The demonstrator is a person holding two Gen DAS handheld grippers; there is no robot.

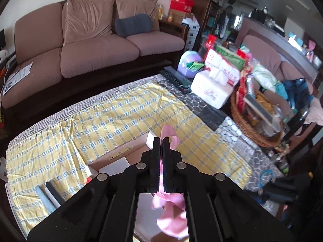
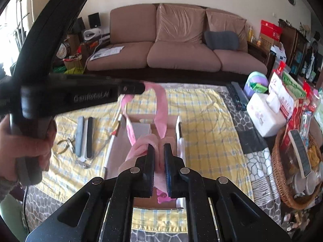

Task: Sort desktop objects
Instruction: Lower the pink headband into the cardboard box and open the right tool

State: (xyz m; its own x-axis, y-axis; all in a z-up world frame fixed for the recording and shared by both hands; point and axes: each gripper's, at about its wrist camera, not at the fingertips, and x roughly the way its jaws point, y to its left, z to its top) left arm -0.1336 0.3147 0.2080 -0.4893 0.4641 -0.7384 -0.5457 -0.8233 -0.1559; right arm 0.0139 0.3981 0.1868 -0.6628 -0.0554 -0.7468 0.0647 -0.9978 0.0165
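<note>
My left gripper [image 1: 160,141] is shut on a pink cloth strip [image 1: 168,136] and holds it raised above an open cardboard box [image 1: 129,151]; it also shows in the right wrist view [image 2: 139,88] with the strip [image 2: 161,106] hanging down into the box [image 2: 139,129]. The bunched pink cloth [image 2: 141,148] lies in the box. My right gripper [image 2: 159,148] sits low over that bunch, jaws narrowly apart with pink cloth between them; whether they pinch it is unclear.
Grey and black nail files [image 2: 84,133] and metal clippers [image 2: 66,144] lie left of the box on the yellow checked cloth [image 2: 201,121]. A wicker basket [image 2: 282,173] full of items, a tissue pack [image 2: 262,113] and remotes [image 2: 238,94] stand at the right. A sofa [image 2: 181,46] lies beyond.
</note>
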